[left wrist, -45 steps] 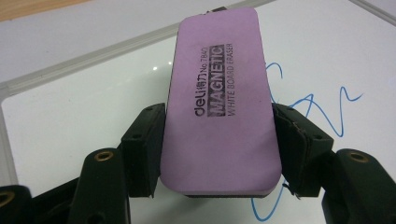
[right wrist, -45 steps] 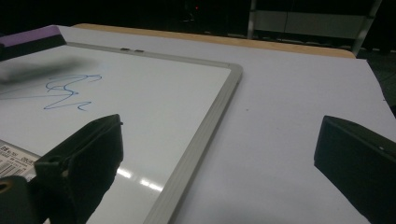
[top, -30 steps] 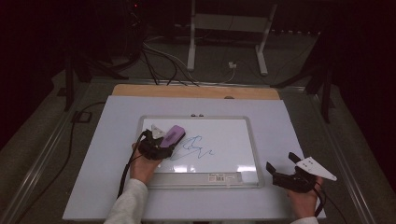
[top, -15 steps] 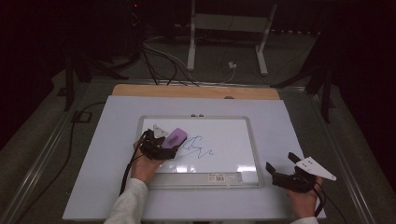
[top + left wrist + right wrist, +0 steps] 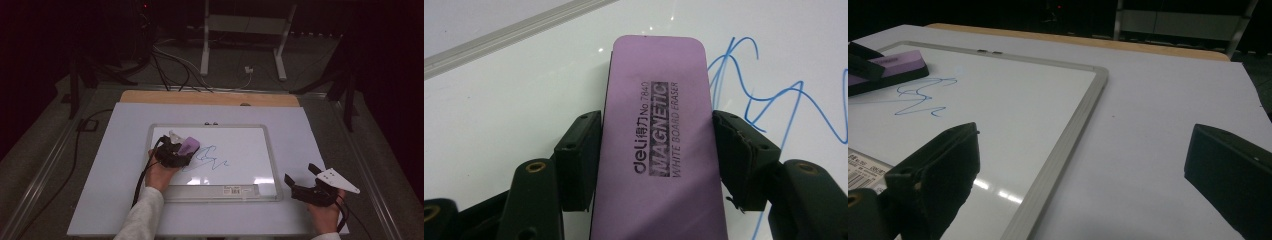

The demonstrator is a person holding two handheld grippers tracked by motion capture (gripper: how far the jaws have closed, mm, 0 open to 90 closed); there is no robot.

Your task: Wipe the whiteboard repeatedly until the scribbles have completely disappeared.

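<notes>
A purple magnetic whiteboard eraser [image 5: 659, 135] lies flat on the whiteboard [image 5: 250, 145], just left of a blue scribble [image 5: 212, 159]. My left gripper [image 5: 181, 151] has it between its jaws; they have just been closing, and both pads press on its long sides. In the left gripper view the eraser's edge touches the blue lines [image 5: 744, 90]. My right gripper [image 5: 300, 173] rests open on the white table sheet, right of the board's near right corner, with nothing between its jaws. The right gripper view shows the eraser [image 5: 888, 70] far off at the left.
The whiteboard's grey frame [image 5: 1073, 135] runs between my right gripper and the writing surface. A barcode sticker [image 5: 240, 190] sits on the board's near edge. A wooden table edge [image 5: 210, 97] lies behind the white sheet. Cables and a metal stand [image 5: 240, 45] are on the floor beyond.
</notes>
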